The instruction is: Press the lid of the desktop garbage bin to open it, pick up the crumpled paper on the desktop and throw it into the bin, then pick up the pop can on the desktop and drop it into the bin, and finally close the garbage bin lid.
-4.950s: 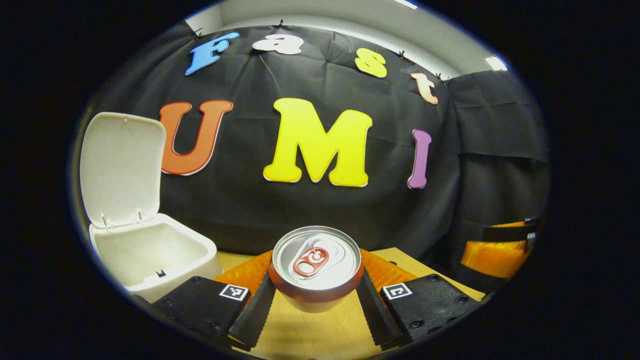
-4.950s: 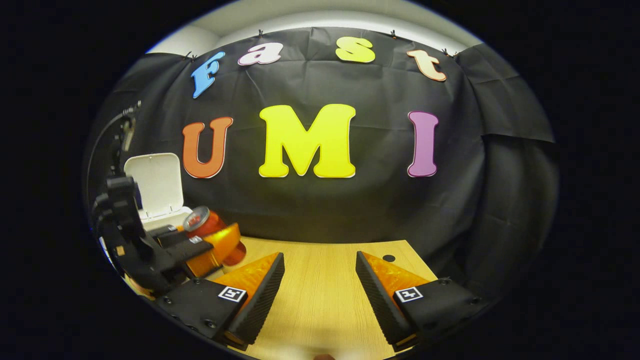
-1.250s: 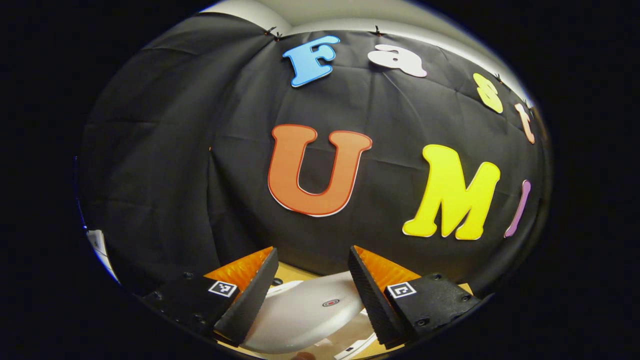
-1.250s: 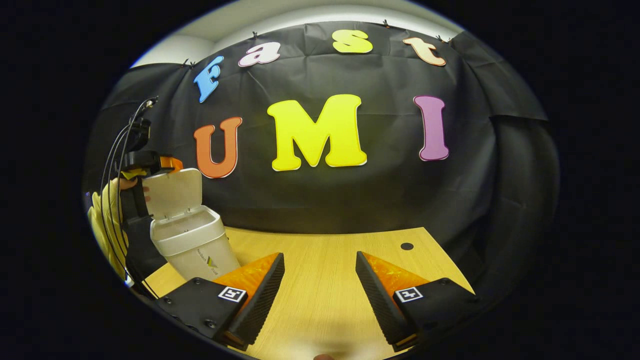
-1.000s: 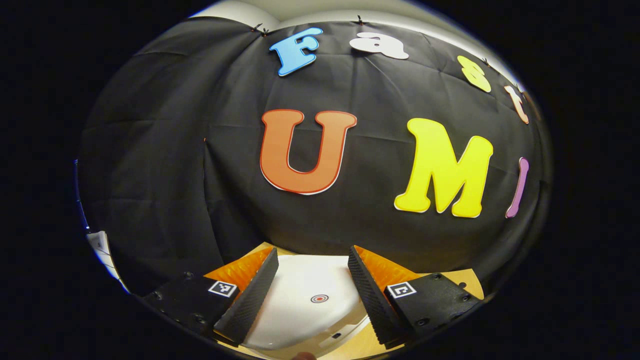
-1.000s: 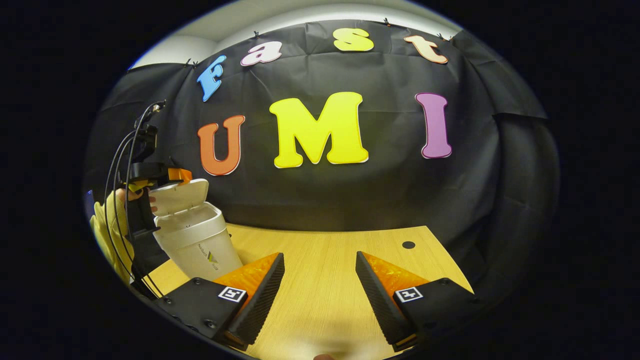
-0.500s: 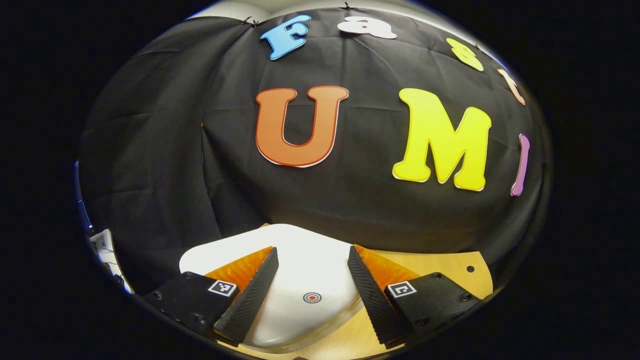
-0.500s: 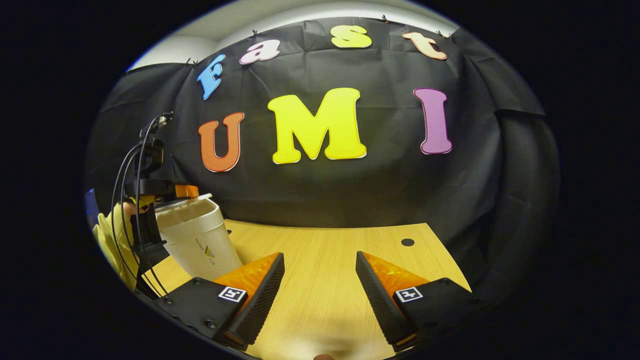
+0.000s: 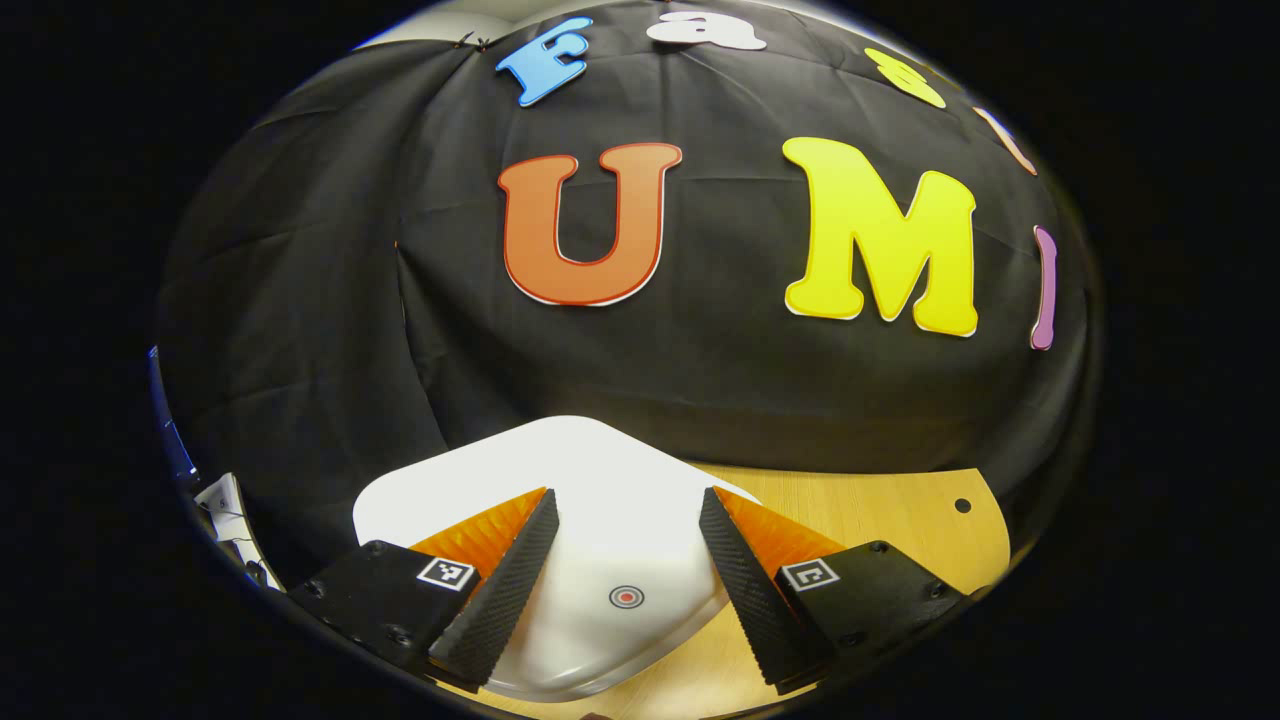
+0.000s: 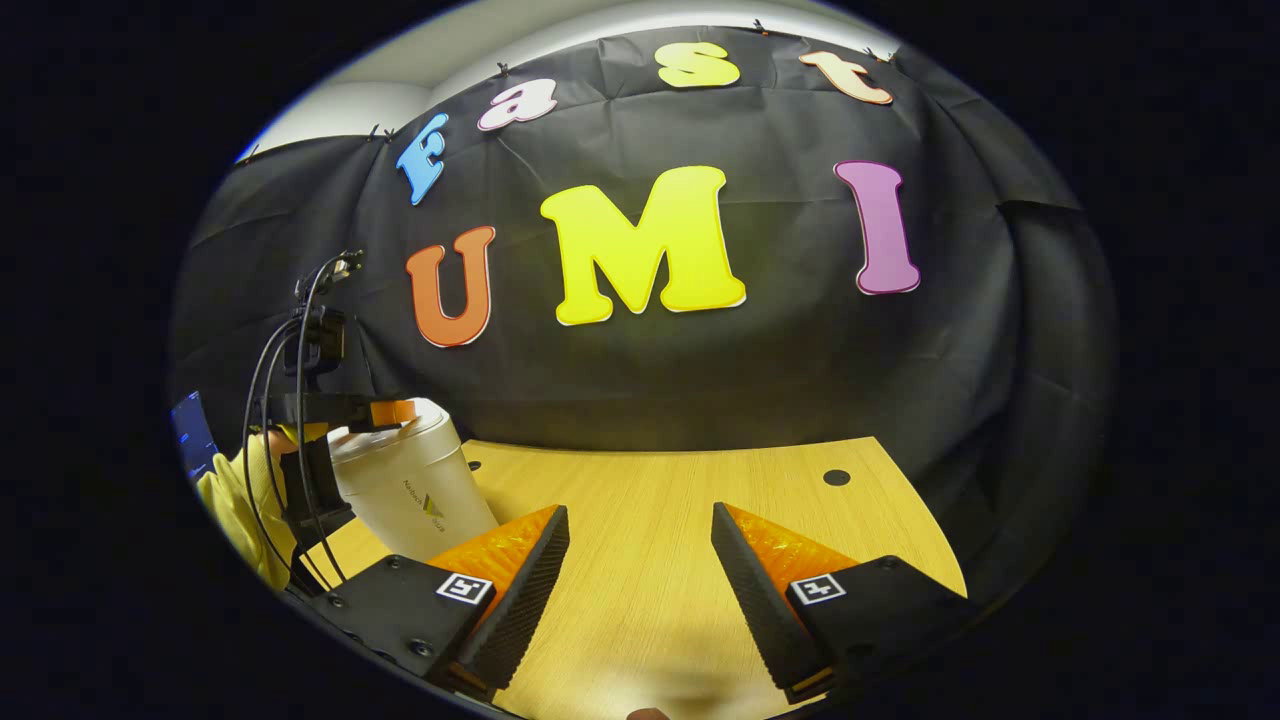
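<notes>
- Left gripper [image 9: 625,570], seen in the left gripper view, hangs just over the white plastic lid of the desktop garbage bin [image 9: 560,470], its two fingers spread apart with nothing between them, so I count it released.
- I see the lid lying flat and low under the fingers, with a small red ring mark [image 9: 626,597] near its front edge, sitting in the gap between the fingers. I judge that mark to be the press point, which would explain why I have the gripper centred on it.
- To the right of the lid, the pale wooden worktop [image 9: 880,500] shows bare grain and one small dark hole.
- Moving to the right gripper view, the right gripper [image 10: 640,575] is also released, fingers wide apart and empty, held low over the worktop well away from the bin. I judge it is parked there to stay clear.
- From here the white round-cornered plastic bin [image 10: 415,480] stands at the left with its lid down on the rim, as the task's last step wants it.
- Over the lid I see the other gripper, held by a hand in a yellow sleeve [image 10: 240,500].
- No crumpled paper or pop can lies on the worktop that I can see; the bin's inside is hidden.
- A small logo and some writing sit on the bin's side, too small for me to read.
</notes>
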### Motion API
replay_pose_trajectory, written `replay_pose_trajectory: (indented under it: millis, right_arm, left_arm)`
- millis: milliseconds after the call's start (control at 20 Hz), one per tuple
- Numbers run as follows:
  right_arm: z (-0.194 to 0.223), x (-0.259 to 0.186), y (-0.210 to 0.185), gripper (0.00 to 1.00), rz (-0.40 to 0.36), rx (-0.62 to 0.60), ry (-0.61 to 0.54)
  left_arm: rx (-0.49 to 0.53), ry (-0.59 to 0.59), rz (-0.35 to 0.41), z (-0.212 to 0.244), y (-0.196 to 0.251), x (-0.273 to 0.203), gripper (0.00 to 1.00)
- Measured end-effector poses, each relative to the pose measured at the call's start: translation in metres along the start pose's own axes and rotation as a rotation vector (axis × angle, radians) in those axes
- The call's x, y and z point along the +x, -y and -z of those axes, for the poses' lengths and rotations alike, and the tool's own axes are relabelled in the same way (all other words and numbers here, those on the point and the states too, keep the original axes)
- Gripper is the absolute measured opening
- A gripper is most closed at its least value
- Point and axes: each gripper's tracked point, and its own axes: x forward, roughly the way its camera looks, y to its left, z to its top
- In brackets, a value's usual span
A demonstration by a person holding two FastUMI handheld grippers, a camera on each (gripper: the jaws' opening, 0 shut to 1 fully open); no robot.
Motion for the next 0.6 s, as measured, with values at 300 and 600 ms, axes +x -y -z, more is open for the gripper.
replay_pose_trajectory:
  millis: [300, 600]
  right_arm:
    - [-0.003, 0.000, 0.000, 0.92, -0.062, 0.031, -0.013]
    - [-0.006, -0.001, -0.004, 0.92, -0.112, -0.018, -0.006]
  left_arm:
    - [0.026, 0.031, -0.028, 0.004, 0.001, -0.001, 0.96]
    - [0.045, -0.102, -0.058, 0.016, 0.006, -0.013, 0.96]
